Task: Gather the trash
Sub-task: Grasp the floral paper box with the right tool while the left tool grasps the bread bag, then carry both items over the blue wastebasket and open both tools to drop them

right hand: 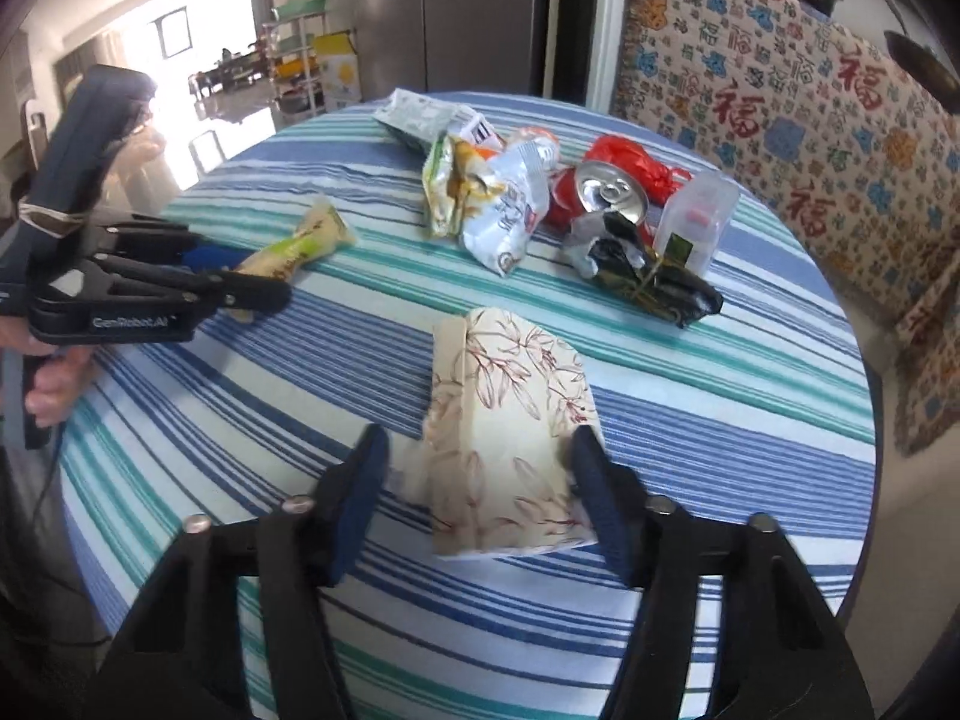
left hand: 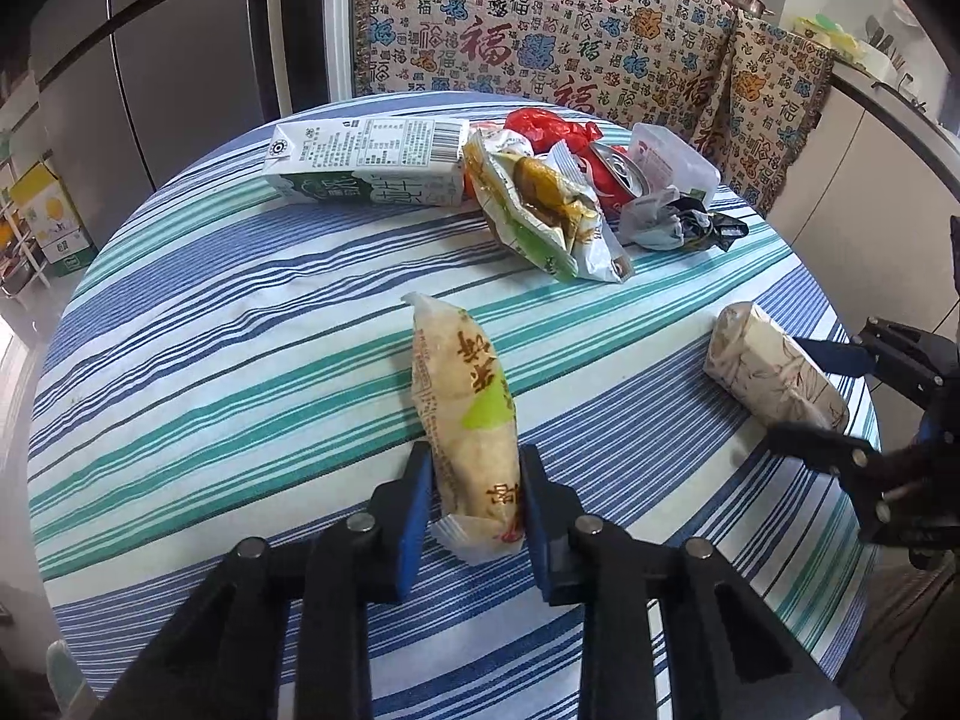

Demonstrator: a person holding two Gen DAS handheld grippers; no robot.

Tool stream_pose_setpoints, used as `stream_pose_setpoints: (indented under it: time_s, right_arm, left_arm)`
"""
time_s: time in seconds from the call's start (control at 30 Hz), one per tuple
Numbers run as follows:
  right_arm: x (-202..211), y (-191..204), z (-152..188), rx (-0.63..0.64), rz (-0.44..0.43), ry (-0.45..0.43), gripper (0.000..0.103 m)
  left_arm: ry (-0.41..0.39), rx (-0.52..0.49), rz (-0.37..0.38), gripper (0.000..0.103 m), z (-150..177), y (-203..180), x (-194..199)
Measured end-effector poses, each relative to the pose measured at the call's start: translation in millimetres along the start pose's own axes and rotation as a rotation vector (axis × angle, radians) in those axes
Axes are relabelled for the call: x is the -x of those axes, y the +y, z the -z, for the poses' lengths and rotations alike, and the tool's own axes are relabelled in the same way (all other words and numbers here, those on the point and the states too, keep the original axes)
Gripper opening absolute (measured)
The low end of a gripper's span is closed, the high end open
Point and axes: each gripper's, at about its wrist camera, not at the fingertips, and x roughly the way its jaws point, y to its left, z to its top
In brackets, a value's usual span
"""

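Observation:
My left gripper is shut on a long cream snack wrapper with brown characters, lying on the striped tablecloth. It also shows in the right wrist view. My right gripper is open around a cream tissue pack with a red leaf print; the right finger touches it, the left finger stands apart. The pack also shows in the left wrist view. Further back lies a pile of trash: a milk carton, a crumpled chip bag, a red can.
A red plastic bag, a clear plastic bottle and a crumpled black wrapper lie in the pile. A patterned cloth covers furniture behind the round table. A fridge stands at the back.

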Motion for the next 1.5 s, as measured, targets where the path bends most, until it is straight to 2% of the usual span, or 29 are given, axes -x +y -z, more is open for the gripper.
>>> stream_pose_setpoints:
  time_s: [0.1,0.2,0.27,0.33,0.47,0.5,0.53,0.57,0.8,0.9,1.03,1.27,1.5]
  right_arm:
    - [12.4,-15.7,-3.4,-0.099,-0.031,-0.021,0.037]
    - [25.5,-21.1,-2.2,-0.135,-0.022,-0.047,0.037]
    - [27.6,-23.5,-1.2,-0.151,-0.026,-0.049,0.037]
    - [26.1,-24.2,-0.4,-0.155,-0.017,-0.045,0.037]
    - [20.5,-29.5,0.0,-0.181,-0.006,-0.03,0.037]
    - [22.4,-27.8,2.4,-0.19,-0.009,-0.03,0.037]
    - [23.6,-28.8,3.1,-0.201,-0.012,-0.033,0.037]
    - [26.4,-30.0,4.6,-0.212,-0.014,-0.037,0.037]
    - [46.2,-46.6,14.0,-0.304,-0.023,-0.083,0.037]
    - [59.0,-61.6,20.1,-0.359,-0.021,-0.112,0.037]
    - [84.4,-94.0,32.7,-0.447,0.024,-0.16,0.037]
    - [138.7,-176.7,82.9,-0.681,0.143,-0.215,0.037]
    - [175.7,-249.2,139.8,-0.855,0.278,-0.181,0.038]
  left_arm:
    - [0.005,0.011,0.024,0.026,1.1,1.8,1.6]
    - [0.013,0.019,0.033,0.029,4.0,2.4,4.4]
    - [0.016,0.029,0.037,0.039,5.8,3.1,6.3]
    - [0.005,0.032,0.038,0.057,5.5,2.5,8.4]
    - [0.005,0.022,0.011,0.058,-1.4,-1.9,2.7]
    - [0.011,0.023,0.009,0.058,-2.7,-2.7,-0.8]
    - [0.012,0.024,0.0,0.049,-3.6,-3.4,-3.1]
    - [0.002,0.02,-0.009,0.02,-4.4,-4.6,-3.4]
    - [-0.019,0.059,0.061,0.016,-10.1,-22.2,2.9]
    - [-0.044,0.037,0.11,0.016,-18.3,-50.7,11.1]
    - [-0.068,-0.014,0.193,0.016,-35.4,-102.1,19.0]
    - [-0.084,-0.125,0.333,0.016,-68.1,-207.7,15.3]
    - [-0.044,-0.223,0.45,0.016,-90.8,-311.6,-16.4]
